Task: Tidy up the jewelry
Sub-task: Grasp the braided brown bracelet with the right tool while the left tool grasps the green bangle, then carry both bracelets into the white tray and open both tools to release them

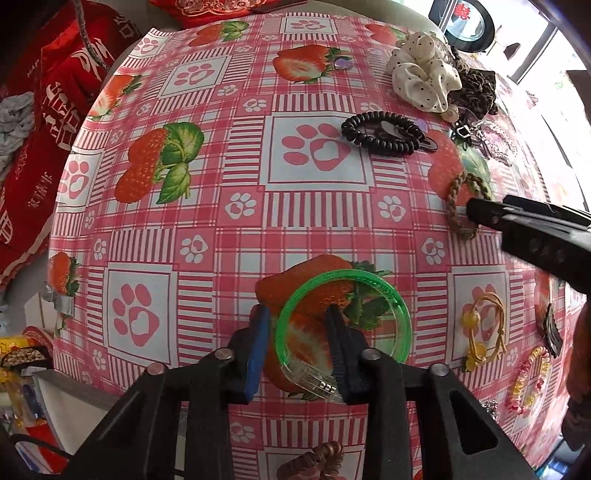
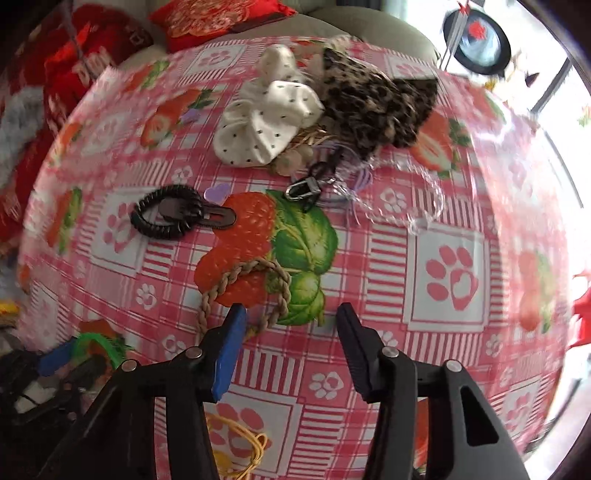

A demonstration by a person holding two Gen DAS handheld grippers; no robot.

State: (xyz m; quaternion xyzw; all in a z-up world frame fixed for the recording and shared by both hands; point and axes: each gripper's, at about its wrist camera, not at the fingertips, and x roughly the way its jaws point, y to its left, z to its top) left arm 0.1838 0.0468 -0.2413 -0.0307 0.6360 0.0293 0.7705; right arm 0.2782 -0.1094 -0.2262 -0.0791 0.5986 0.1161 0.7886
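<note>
My left gripper [image 1: 297, 332] holds the green bangle [image 1: 343, 314] at lower centre; my right gripper [image 2: 291, 332], jaws wide, hovers over the braided band [image 2: 240, 291]. Next: close on it.

There are big white Chinese signs on the red cloth [image 1: 55, 107] at about nine to ten o'clock in the left wrist view. Some small white letters sit near its top edge, and a small column of signs runs lower down, but they are too tiny and bent to read. A red Chinese sign shows on the round black thing [image 1: 466, 20] at one o'clock; it looks like the double-happiness sign. In the right wrist view the red cloth [image 2: 85, 70] and the round black thing [image 2: 476, 35] are too blurred to read. The green bangle [image 1: 343, 314] has tiny marks on its rim that cannot be read.
</note>
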